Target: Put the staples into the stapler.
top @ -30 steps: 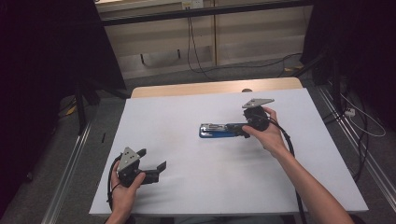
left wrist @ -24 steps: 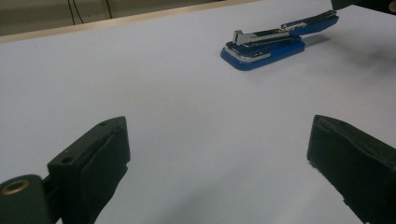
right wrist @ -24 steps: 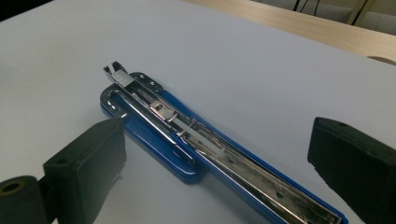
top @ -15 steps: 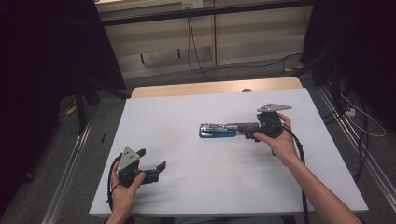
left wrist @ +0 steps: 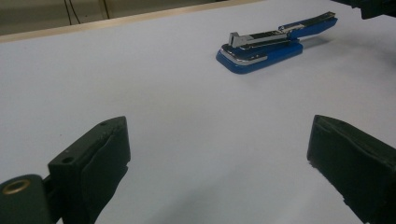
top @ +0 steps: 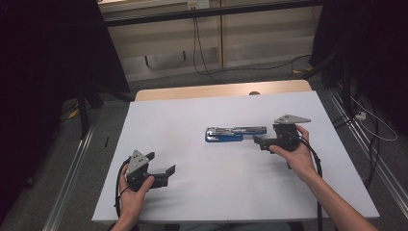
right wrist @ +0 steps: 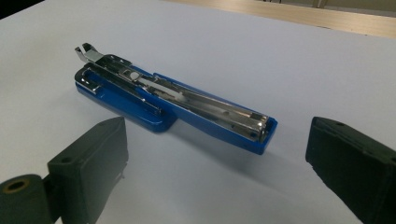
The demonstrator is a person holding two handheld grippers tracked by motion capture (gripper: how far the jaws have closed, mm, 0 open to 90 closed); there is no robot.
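1. The stapler (top: 235,134) lies near the middle of the white table (top: 202,202), a little toward the far side. It is blue, with shiny metal parts on top.
2. The stapler is folded out long: its top arm is swung away from the base, so the metal channel faces up. In the right gripper view (right wrist: 173,105) the end of this arm is lifted off the table and points toward the camera.
3. The right gripper (top: 260,142) is at the right of the stapler, just beside the end of the raised arm. Its jaws are spread wide and they hold nothing. In its own view the stapler end is between the two black jaws but farther ahead, not touching them.
4. The right hand (top: 296,154) holds this gripper from the near side, and a black cable goes back along the forearm.
5. The left gripper (top: 161,166) rests near the front left edge of the table, well apart from the stapler. Its jaws are also spread, with only bare table between them.
6. In the left gripper view the stapler (left wrist: 275,44) is far ahead, at the upper right.
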